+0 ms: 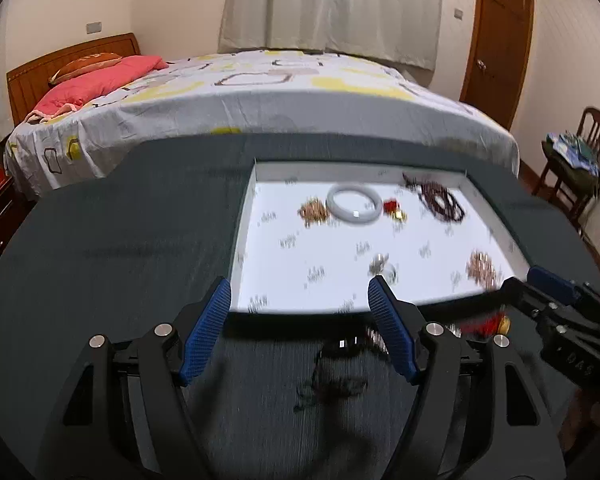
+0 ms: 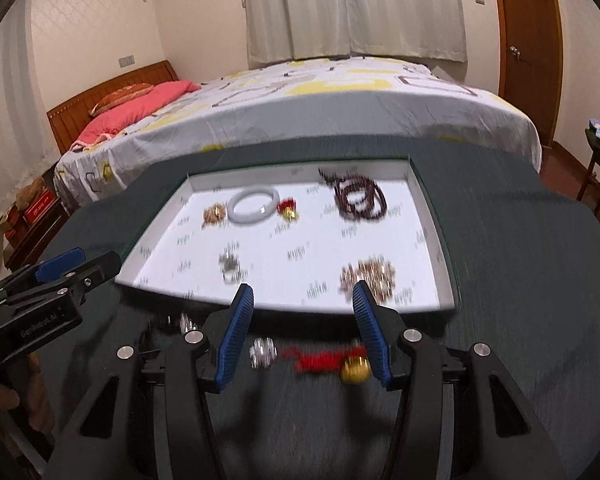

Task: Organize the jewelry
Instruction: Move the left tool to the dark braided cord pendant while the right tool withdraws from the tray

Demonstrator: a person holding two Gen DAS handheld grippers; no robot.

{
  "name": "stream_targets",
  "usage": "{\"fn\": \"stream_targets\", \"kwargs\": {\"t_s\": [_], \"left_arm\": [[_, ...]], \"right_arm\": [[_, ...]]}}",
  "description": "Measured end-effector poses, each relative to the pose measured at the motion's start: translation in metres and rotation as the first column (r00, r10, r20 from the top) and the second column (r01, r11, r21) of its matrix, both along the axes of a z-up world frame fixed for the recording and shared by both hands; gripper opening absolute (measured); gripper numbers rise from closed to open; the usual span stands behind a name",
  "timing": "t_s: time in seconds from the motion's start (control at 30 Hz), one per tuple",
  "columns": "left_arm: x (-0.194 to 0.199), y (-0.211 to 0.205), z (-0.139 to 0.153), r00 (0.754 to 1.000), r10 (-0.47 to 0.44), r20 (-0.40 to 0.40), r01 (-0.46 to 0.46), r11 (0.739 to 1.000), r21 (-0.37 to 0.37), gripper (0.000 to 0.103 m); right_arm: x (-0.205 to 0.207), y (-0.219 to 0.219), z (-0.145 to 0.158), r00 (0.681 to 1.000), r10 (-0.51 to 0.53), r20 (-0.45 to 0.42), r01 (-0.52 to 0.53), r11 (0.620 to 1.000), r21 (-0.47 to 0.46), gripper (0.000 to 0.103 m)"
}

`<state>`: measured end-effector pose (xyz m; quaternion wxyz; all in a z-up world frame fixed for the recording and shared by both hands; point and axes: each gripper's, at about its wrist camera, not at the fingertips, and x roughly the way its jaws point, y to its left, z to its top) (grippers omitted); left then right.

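Note:
A shallow white tray [image 1: 260, 304] [image 2: 446, 276] lies on a dark green cloth. In it are a white bangle [image 1: 353, 204] [image 2: 254, 205], a dark bead string [image 1: 442, 198] [image 2: 360, 198], gold chain heaps [image 1: 482, 270] [image 2: 366, 276], a red-and-gold charm [image 2: 288, 208] and a silver piece [image 2: 230, 266]. My left gripper [image 1: 300, 292] is open, above a dark necklace [image 1: 334, 376] on the cloth in front of the tray. My right gripper [image 2: 302, 296] is open, above a red tassel with a gold bell [image 2: 340, 360] and a silver bead [image 2: 263, 353].
A bed [image 1: 260, 96] with a patterned sheet stands behind the table. A wooden chair [image 1: 580, 160] with clutter is at the right, a door [image 2: 528, 40] behind it. Each gripper shows at the other view's edge [image 1: 556, 300] [image 2: 52, 280].

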<state>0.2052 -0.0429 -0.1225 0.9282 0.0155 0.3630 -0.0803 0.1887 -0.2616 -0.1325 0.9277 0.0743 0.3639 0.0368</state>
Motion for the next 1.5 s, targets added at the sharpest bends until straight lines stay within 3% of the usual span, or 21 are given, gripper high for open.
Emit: {"fn": "stream_targets", "kwargs": {"t_s": [0.13,0.47,0.73,1.13,1.3,1.5], "left_arm": [[-0.006,-0.001,-0.014,0.999,-0.016,-0.031,0.016,1.000,0.019,0.060],[-0.004,0.000,-0.050,0.990,-0.045,-0.130,0.051,0.998,0.046,0.052],[-0.002,0.000,-0.060,0.978,-0.098,-0.186,0.099,0.995,-0.003,0.027],[-0.012,0.003,-0.055,0.974,-0.100,-0.202,0.089,0.994,-0.064,0.029],[-0.013,0.001,-0.054,0.975,-0.094,-0.199,0.080,0.994,-0.076,0.049],[-0.015,0.000,-0.058,0.973,-0.101,-0.208,0.089,0.994,-0.062,0.049]], "right_arm": [[-0.010,-0.005,-0.007,1.000,-0.008,-0.020,0.009,1.000,0.012,0.051],[-0.011,-0.001,-0.014,1.000,0.000,-0.030,0.001,1.000,0.025,0.051],[-0.010,0.001,-0.017,0.999,0.003,-0.036,-0.002,1.000,0.025,0.051],[-0.011,0.001,-0.016,0.999,0.007,-0.035,-0.006,1.000,0.028,0.051],[-0.011,0.001,-0.016,0.999,0.006,-0.033,-0.005,1.000,0.029,0.051],[-0.012,0.001,-0.015,0.999,0.007,-0.034,-0.006,1.000,0.030,0.051]]}}
